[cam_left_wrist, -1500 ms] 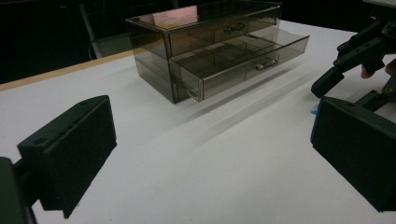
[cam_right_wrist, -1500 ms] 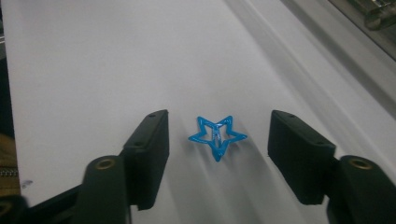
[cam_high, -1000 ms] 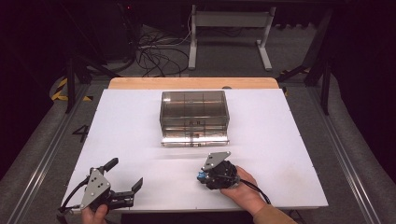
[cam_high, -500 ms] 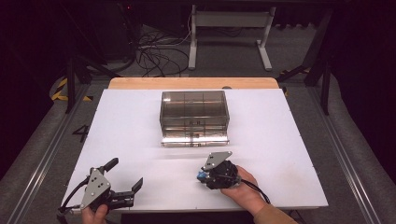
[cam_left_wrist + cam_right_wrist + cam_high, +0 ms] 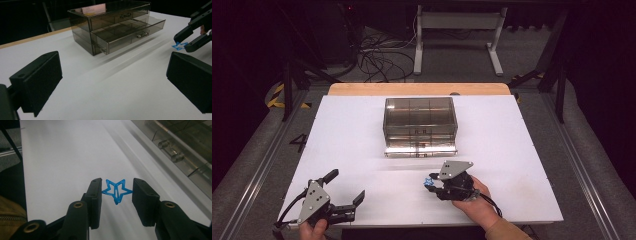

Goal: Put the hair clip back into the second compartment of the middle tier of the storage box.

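Since half a second back nothing has shifted up top: right gripper [image 5: 430, 183] pinches the blue star [image 5: 428, 181] above the white tabletop [image 5: 512, 150], near the drawer box [image 5: 419, 117]. Left gripper [image 5: 112, 80] gapes empty; bottom drawer [image 5: 130, 31] is pulled out, contents unclear. Right gripper's view: star [image 5: 116, 190] clamped between both jaws.

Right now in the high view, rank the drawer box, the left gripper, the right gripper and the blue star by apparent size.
1. Smoky clear drawer box
2. Left gripper and right gripper: alike, no ranking
3. Blue star, tiny between the right gripper's jaws
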Motion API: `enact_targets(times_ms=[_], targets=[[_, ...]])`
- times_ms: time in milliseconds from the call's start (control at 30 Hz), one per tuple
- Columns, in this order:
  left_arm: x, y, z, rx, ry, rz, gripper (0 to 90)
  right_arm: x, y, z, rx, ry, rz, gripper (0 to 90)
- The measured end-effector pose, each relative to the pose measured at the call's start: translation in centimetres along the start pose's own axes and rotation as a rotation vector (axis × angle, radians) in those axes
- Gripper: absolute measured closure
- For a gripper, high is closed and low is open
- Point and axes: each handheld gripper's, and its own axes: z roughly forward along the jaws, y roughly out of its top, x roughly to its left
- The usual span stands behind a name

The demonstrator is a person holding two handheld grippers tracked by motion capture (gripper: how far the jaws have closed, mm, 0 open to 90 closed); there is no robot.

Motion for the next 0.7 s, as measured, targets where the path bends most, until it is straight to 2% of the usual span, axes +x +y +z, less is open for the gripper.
enact_targets(times_ms=[267,700], targets=[[0.0,0.0,0.0,0.001,0.0,0.0,0.8,-0.1,0.0,-1.2,-0.088,-0.01,0.007,60.6],[0.0,0.0,-0.1,0.0,0.001,0.001,0.8,-0.2,0.0,-1.6,-0.115,-0.017,0.009,60.6]])
